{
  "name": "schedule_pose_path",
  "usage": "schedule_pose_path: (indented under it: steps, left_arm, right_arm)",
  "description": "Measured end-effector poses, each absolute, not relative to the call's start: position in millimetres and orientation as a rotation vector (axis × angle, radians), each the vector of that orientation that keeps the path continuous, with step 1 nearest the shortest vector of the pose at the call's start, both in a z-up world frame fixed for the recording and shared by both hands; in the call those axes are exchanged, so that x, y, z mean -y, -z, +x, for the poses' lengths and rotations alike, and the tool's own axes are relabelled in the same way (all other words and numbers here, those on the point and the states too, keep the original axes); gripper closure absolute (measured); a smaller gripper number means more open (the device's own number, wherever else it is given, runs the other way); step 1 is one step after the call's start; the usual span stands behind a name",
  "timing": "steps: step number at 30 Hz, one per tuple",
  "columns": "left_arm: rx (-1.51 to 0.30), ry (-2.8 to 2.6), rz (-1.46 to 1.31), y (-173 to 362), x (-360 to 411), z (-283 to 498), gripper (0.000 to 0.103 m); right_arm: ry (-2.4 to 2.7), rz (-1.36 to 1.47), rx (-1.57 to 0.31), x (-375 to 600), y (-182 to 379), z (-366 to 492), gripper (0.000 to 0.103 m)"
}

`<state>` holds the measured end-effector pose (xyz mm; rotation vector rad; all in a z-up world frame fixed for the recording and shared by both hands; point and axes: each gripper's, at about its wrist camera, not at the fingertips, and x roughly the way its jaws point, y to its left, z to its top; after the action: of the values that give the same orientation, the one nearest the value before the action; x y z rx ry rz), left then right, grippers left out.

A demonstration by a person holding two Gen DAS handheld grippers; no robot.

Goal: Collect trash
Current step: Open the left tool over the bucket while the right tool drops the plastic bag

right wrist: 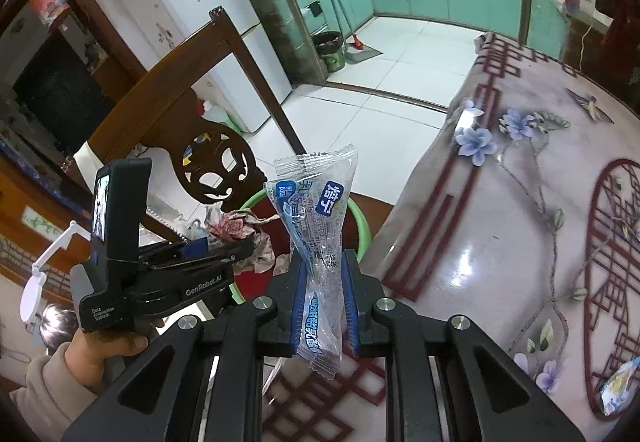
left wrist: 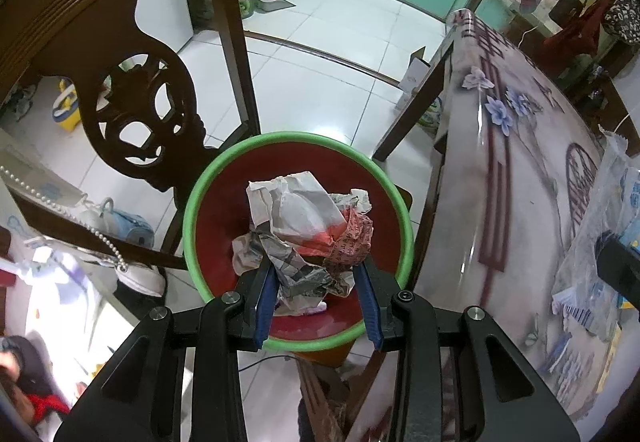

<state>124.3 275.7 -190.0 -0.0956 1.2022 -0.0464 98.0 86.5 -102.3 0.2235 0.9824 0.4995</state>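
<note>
Our left gripper (left wrist: 316, 274) jaws clamp crumpled paper (left wrist: 308, 230) at centre frame, above the red bin (left wrist: 216, 217) with its green rim. Our right gripper (right wrist: 323, 282) jaws pinch a clear crinkly wrapper (right wrist: 316, 209), lower centre, beside the glossy floral table (right wrist: 520, 201).

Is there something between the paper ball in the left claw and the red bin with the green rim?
Nothing visible. The left claw holds the crumpled paper directly above the open bin, with only free air between them.
</note>
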Motion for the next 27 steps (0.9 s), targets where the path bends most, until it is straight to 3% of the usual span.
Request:
schedule_pose_path:
  steps: [27]
  left_arm:
    - [-1.227,-0.003,-0.092,201.3,-286.2,146.4,0.068]
  right_arm:
    - [-0.571,0.205,-1.038,-112.9,119.2,127.2,0.088]
